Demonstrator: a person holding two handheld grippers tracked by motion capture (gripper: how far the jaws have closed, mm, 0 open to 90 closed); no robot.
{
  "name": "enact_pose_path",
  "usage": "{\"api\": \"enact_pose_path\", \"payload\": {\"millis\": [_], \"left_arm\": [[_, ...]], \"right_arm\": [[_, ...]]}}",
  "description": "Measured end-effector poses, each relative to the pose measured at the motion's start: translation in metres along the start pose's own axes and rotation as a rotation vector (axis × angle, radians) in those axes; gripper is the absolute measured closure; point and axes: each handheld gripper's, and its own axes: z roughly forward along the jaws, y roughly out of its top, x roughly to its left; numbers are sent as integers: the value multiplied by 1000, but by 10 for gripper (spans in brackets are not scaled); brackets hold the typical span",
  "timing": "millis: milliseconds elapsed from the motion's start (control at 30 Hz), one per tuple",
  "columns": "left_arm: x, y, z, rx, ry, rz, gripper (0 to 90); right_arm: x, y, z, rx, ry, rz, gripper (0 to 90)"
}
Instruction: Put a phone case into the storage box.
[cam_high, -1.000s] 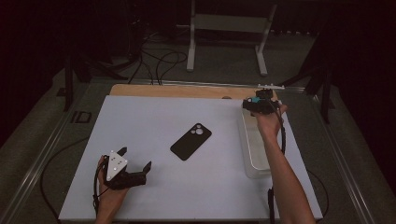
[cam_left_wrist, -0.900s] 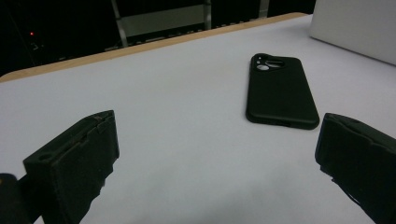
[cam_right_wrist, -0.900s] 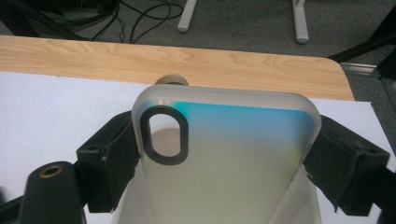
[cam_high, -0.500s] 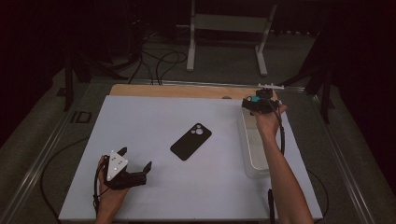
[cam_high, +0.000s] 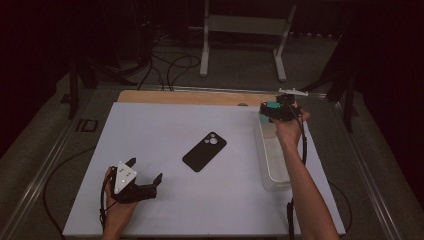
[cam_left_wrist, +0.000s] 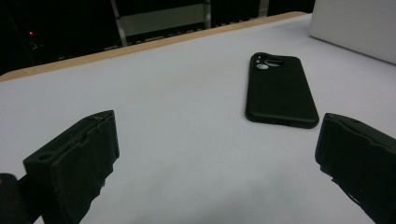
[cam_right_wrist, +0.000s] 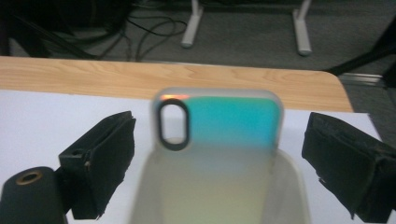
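Iridescent phone case (cam_right_wrist: 219, 135) propped at far end of clear bin (cam_high: 272, 155), between wide-open jaws of right gripper (cam_right_wrist: 219, 158), untouched, jaws just opening. Left gripper (cam_left_wrist: 215, 163) open, empty, near black phone case (cam_left_wrist: 279, 91), left of bin.

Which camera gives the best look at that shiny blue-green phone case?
The right gripper view: the iridescent case stands close up in the clear bin, between the right gripper's open jaws. The high view shows a small teal patch beside that gripper.
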Motion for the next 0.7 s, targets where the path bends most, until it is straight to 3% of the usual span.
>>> {"api": "enact_pose_path", "payload": {"millis": [167,400,467,700], "left_arm": [[0,0,0,1,-2,0,1],[0,0,1,10,-6,0,1],[0,0,2,15,-12,3,1],[-2,-1,4,31,-18,14,1]], "right_arm": [[9,-3,-17,-45,56,-32,93],[17,-7,-33,-52,115,-72,93],[21,-11,-41,-53,156,-88,93],[36,-25,-63,-84,233,-138,114]]}}
